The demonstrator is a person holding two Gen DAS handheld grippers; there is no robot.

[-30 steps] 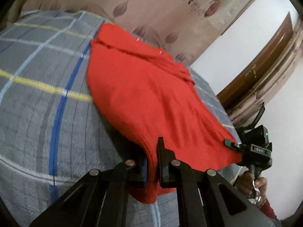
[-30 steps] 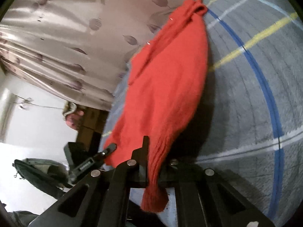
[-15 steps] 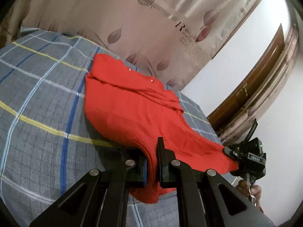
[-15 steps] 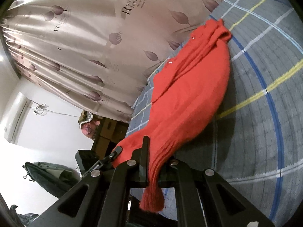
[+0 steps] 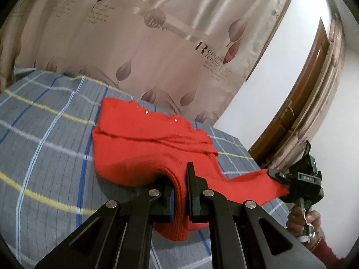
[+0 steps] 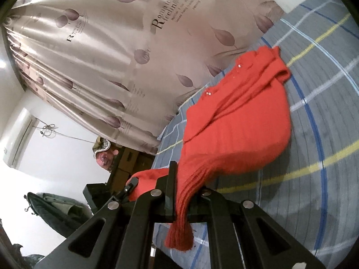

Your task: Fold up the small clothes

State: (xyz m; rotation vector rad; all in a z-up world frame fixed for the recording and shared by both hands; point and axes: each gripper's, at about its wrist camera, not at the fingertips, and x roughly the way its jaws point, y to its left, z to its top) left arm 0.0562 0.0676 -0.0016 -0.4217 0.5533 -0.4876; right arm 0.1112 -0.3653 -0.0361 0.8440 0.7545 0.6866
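Observation:
A small red knitted sweater (image 5: pixel 143 143) with shiny buttons lies on a grey plaid bedsheet (image 5: pixel 44 148); its near hem is lifted off the bed. My left gripper (image 5: pixel 179 186) is shut on one hem corner, with cloth hanging below the jaws. My right gripper (image 6: pixel 186 192) is shut on the other hem corner of the sweater (image 6: pixel 242 121). The right gripper also shows in the left wrist view (image 5: pixel 298 183), held by a hand, and the left gripper in the right wrist view (image 6: pixel 125 190). The hem stretches between the two.
A beige leaf-print curtain (image 5: pixel 157 44) hangs behind the bed's far edge. A wooden door frame (image 5: pixel 309 103) and white wall are to the right. In the right wrist view a dark garment (image 6: pixel 53 210) hangs at the left, with brown boxes (image 6: pixel 130 161) near it.
Both grippers have risen and tilted up, lifting the held hem higher off the bed. More curtain and less bedsheet show now. Both grips are unchanged.

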